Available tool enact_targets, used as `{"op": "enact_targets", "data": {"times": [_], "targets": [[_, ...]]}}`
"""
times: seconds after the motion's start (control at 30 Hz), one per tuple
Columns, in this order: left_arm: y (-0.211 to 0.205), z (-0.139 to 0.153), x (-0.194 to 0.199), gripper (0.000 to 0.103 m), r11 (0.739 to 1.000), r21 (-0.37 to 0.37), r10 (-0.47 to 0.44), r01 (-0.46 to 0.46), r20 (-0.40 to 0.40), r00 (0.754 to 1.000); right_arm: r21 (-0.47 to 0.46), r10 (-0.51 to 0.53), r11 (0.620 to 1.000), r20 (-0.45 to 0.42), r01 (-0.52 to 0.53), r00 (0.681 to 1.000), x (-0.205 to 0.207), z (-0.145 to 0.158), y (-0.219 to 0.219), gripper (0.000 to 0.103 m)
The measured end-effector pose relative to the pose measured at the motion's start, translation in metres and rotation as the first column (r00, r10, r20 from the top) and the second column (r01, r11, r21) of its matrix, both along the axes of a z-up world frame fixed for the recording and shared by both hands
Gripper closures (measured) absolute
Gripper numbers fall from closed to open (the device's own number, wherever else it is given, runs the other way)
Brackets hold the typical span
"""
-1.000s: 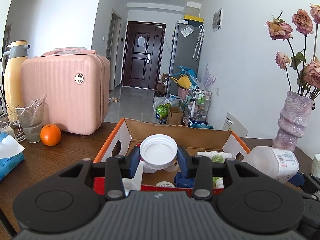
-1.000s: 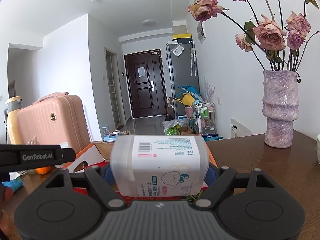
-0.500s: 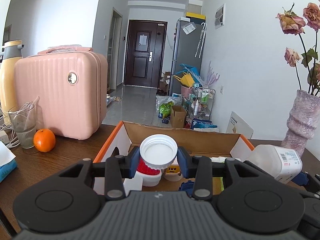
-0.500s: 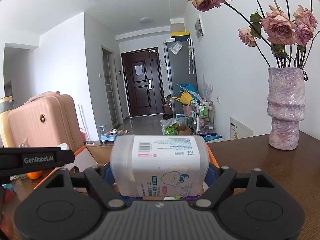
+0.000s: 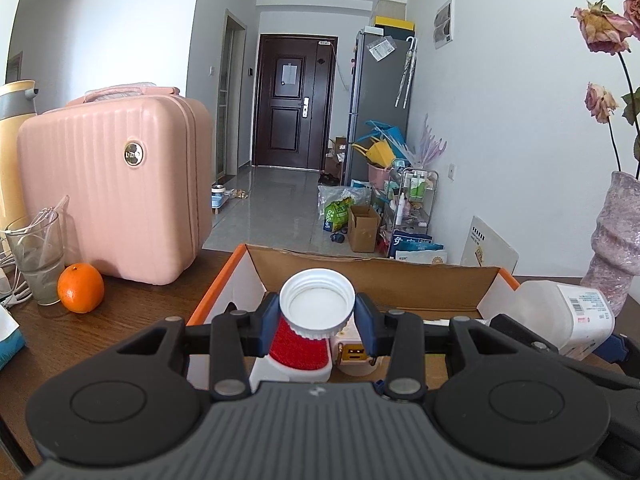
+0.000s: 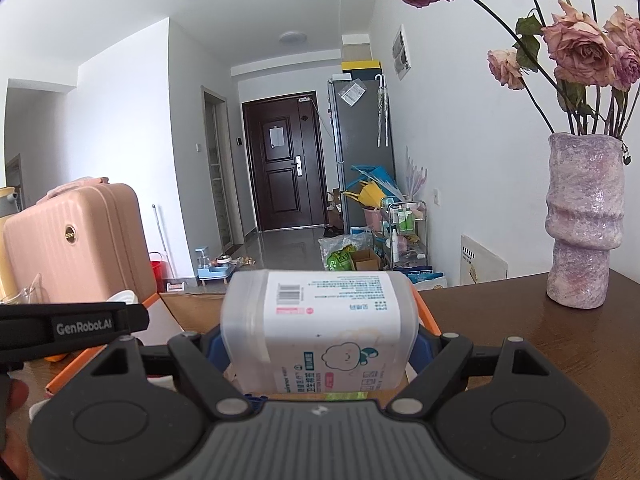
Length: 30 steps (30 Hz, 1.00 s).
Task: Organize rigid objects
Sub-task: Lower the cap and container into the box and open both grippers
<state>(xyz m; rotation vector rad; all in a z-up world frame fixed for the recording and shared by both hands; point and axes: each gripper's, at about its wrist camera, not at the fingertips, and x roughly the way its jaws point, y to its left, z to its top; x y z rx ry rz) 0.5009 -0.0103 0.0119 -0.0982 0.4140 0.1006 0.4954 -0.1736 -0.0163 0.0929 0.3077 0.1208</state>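
Observation:
My left gripper (image 5: 317, 318) is shut on a white ribbed lid (image 5: 317, 303), held above the open orange-edged cardboard box (image 5: 368, 276). Inside the box below it lie a white item with a red top (image 5: 296, 350) and a small white block with a yellow port (image 5: 352, 354). My right gripper (image 6: 318, 354) is shut on a white plastic container with a printed label (image 6: 320, 324), held over the box's right side (image 6: 426, 312). That container also shows in the left wrist view (image 5: 568, 316).
A pink suitcase (image 5: 116, 188), a glass (image 5: 38, 256), an orange (image 5: 80, 288) and a yellow thermos (image 5: 12, 152) stand on the wooden table at the left. A purple vase of dried roses (image 6: 584, 220) stands at the right. The left gripper's body (image 6: 72, 326) is beside my right one.
Both grippers have risen a little with their loads. The lid is higher over the box, and the red-topped item beneath it has come into view.

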Motion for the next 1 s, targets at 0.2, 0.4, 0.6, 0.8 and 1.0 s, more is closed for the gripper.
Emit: {"op": "enact_targets", "data": {"times": [0.2,0.4,0.6,0.8,1.0], "targets": [[0.001,-0.003,0.011,0.062,1.000,0.009,0.011,-0.010,-0.020,1.000,-0.018,0.004,1.000,-0.002,-0.004,1.000,0.009,-0.002,0.003,0.022],[0.002,-0.007,0.022,0.062,1.000,0.019,0.016,-0.015,-0.041,0.999,-0.033,0.001,0.999,-0.007,-0.001,1.000,0.014,-0.004,0.006,0.022],[0.003,-0.009,0.030,0.062,0.999,0.031,0.019,-0.018,-0.055,0.998,-0.049,0.004,0.999,-0.012,-0.004,1.000,0.019,-0.007,0.009,0.022],[0.003,-0.011,0.035,0.062,0.999,0.036,0.021,-0.019,-0.069,0.997,-0.065,0.010,0.998,-0.025,-0.012,1.000,0.024,-0.009,0.011,0.022],[0.004,-0.010,0.033,0.046,0.999,0.032,0.022,-0.020,-0.076,0.997,-0.071,0.015,0.997,-0.068,-0.020,0.998,0.028,-0.011,0.008,0.020]]}}
